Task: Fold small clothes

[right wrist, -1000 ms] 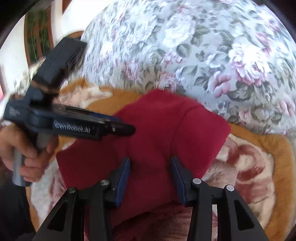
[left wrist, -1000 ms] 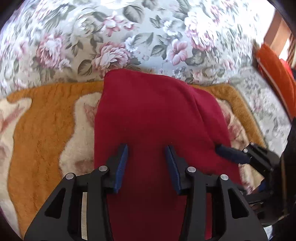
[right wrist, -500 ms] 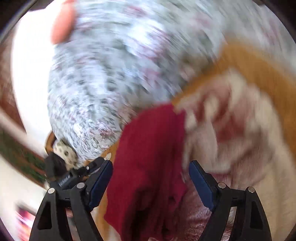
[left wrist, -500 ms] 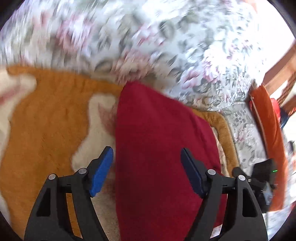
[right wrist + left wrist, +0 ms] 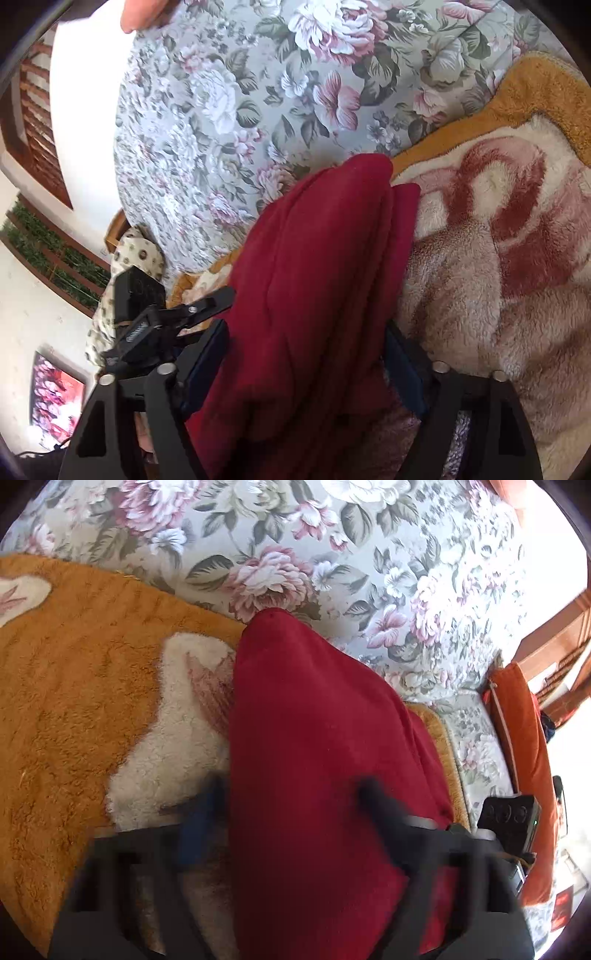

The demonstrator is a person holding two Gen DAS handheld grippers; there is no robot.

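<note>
Left wrist view shows the folded red garment (image 5: 314,768) running from the centre of the frame down to the bottom edge, lying on an orange-and-cream plush blanket (image 5: 74,701) with a floral cover (image 5: 332,554) behind it at the top. The left gripper (image 5: 295,805) is blurred at the bottom; its jaws have just been closing and straddle the cloth's lower part, but whether the pads press it cannot be told. At the lower right edge sits the other gripper's dark body.

Right wrist view has the same garment bunched in thick folds from centre to bottom. The right gripper (image 5: 306,354) stands fairly wide, one finger (image 5: 207,354) on each side of the bundle — jaws just closing, the blue pads at the cloth's flanks, a firm grip not certain.
</note>
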